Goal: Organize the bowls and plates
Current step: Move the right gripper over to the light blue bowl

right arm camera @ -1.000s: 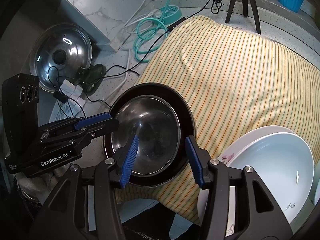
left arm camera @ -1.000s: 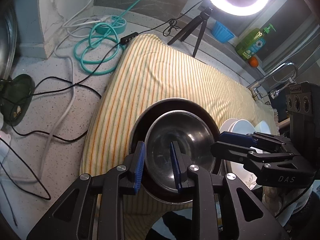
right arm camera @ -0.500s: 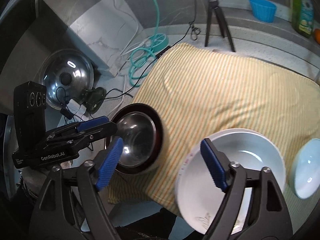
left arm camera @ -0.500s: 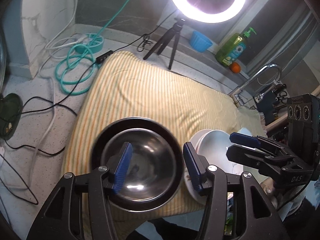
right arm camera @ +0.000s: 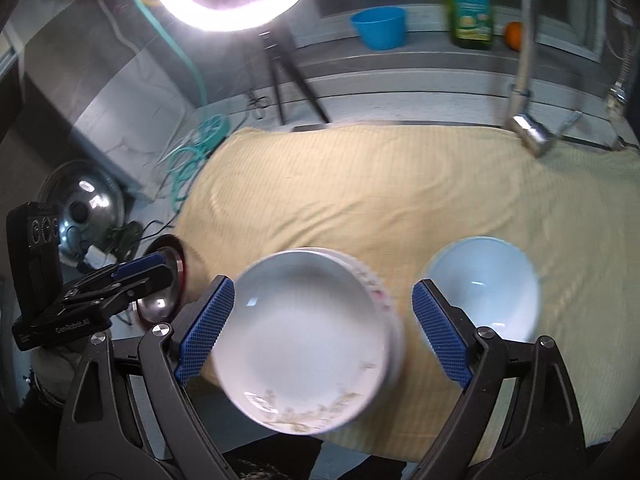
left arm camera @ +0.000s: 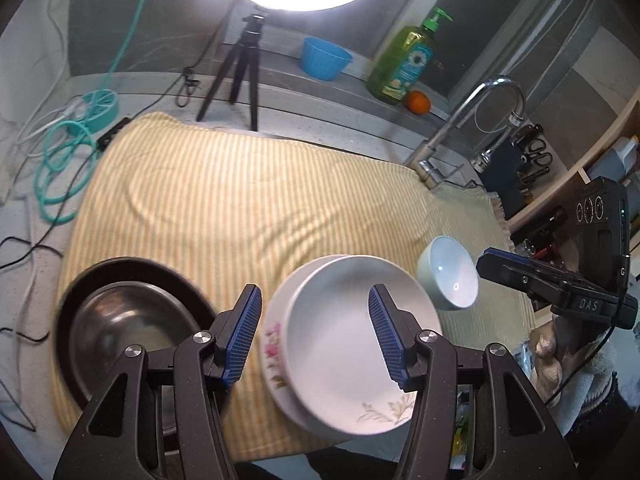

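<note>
Over a bench draped in a yellow striped cloth (right arm camera: 360, 184), the right hand-held gripper (right arm camera: 320, 324) hangs with its blue-padded jaws spread wide, having just been opening, nothing pressed between them. Below the jaws, at the cloth's near edge, two white plates (right arm camera: 308, 344) lie stacked, the upper one sprigged with a leaf pattern. A pale blue bowl (right arm camera: 484, 284) sits just right of the plates. Left of the plates, the left hand-held gripper (right arm camera: 132, 276) reaches in front of a dark-rimmed pan holding a steel bowl (right arm camera: 158, 308). A ring light (right arm camera: 236, 0) glares beyond the cloth.
</note>
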`<action>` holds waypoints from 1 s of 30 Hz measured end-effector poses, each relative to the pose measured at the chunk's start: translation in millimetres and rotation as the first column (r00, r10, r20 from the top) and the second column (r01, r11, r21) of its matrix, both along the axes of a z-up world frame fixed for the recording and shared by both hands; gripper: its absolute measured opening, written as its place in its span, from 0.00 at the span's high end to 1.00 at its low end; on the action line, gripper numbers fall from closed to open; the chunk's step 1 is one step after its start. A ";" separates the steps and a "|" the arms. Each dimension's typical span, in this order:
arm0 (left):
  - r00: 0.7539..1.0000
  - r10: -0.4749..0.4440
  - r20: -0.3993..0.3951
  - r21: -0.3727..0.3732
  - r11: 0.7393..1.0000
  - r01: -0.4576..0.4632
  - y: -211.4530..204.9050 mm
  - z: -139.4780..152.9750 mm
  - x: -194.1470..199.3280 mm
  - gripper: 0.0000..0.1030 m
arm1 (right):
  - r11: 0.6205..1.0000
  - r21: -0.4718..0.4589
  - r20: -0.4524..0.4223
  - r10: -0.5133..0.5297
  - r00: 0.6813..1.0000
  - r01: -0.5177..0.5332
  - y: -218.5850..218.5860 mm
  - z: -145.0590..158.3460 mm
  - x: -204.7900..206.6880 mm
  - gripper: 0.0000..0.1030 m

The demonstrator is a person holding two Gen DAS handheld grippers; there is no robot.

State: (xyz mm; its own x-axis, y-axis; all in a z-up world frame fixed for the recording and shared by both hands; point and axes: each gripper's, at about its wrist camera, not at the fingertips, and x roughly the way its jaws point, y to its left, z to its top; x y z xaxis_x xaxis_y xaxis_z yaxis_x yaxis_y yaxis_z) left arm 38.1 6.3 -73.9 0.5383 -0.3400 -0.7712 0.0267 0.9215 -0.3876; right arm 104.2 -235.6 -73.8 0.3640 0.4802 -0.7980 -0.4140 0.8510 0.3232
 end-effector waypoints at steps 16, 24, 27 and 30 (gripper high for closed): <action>0.985 -0.171 -0.008 -0.035 0.985 0.171 -113.0 -17.7 46.4 0.47 | 0.984 -0.043 -0.030 -0.175 0.984 0.173 -117.9 -32.1 23.8 0.10; 0.970 -0.240 -0.048 -0.032 0.971 0.238 -151.0 -35.1 68.3 0.59 | 0.984 -0.027 -0.085 -0.178 0.980 0.176 -137.7 -54.3 30.1 0.29; 0.968 -0.240 -0.074 -0.049 0.970 0.237 -155.7 -43.5 76.0 0.71 | 0.985 -0.015 -0.111 -0.173 0.979 0.173 -141.8 -63.4 32.6 0.39; 0.968 -0.229 -0.102 -0.075 0.972 0.222 -156.6 -51.1 82.2 0.77 | 0.984 0.001 -0.137 -0.179 0.974 0.181 -146.8 -70.9 35.6 0.49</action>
State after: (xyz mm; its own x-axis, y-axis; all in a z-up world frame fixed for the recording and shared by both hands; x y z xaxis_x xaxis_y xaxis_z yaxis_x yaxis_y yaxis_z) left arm 120.3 -150.2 -125.1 0.3562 -0.4919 -0.7945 0.1854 0.8705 -0.4558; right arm 139.9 -382.5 -144.7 0.3343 0.4273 -0.8400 -0.2060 0.9029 0.3773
